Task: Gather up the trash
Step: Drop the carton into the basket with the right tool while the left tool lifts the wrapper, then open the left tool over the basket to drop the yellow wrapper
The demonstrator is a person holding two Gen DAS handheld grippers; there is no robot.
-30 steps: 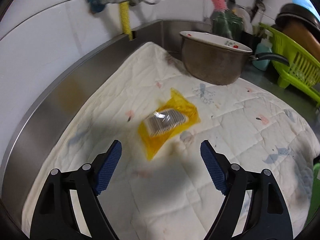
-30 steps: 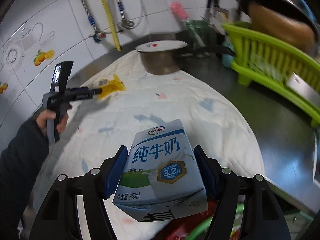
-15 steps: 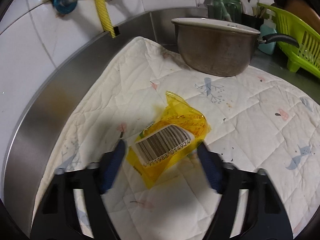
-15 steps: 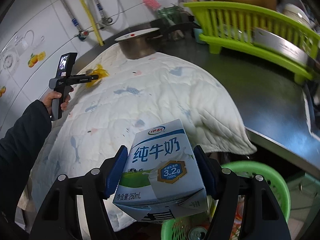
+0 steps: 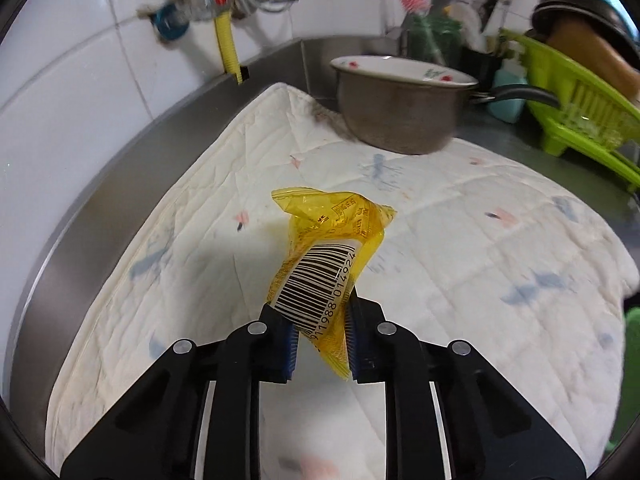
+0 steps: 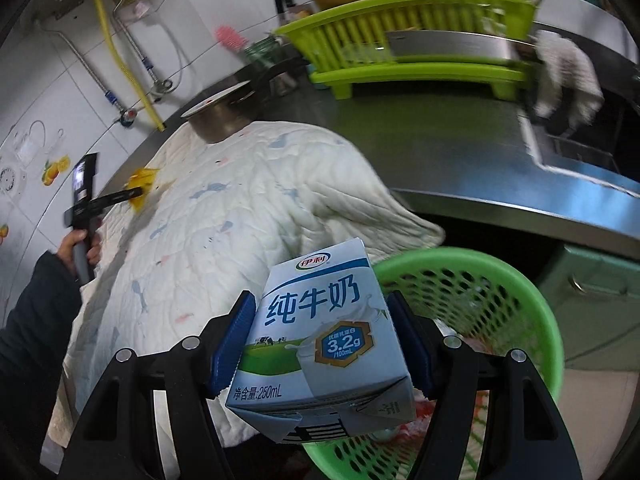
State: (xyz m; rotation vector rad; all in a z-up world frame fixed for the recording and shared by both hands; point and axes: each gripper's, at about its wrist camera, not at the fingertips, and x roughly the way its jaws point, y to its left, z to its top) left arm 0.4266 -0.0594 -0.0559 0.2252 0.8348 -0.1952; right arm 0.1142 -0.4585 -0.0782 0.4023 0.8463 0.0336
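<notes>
My left gripper (image 5: 320,344) is shut on a crumpled yellow wrapper (image 5: 332,256) with a barcode and holds it a little above the white quilted cloth (image 5: 460,260). From the right wrist view the left gripper (image 6: 134,192) and the wrapper (image 6: 144,178) show at the cloth's far left. My right gripper (image 6: 322,344) is shut on a blue and white milk carton (image 6: 324,340), held in front of the counter's edge over a green mesh trash basket (image 6: 500,300) that holds some trash.
A metal pot (image 5: 396,108) with a lid stands at the cloth's far end. A green dish rack (image 5: 580,112) with dishes stands to its right on the steel counter (image 6: 440,152). A sink (image 6: 580,156) lies right. Tiled wall and pipes (image 5: 224,20) run behind.
My left gripper closed on the yellow wrapper and lifted it off the cloth. My right gripper carried the milk carton off the counter and over the green basket.
</notes>
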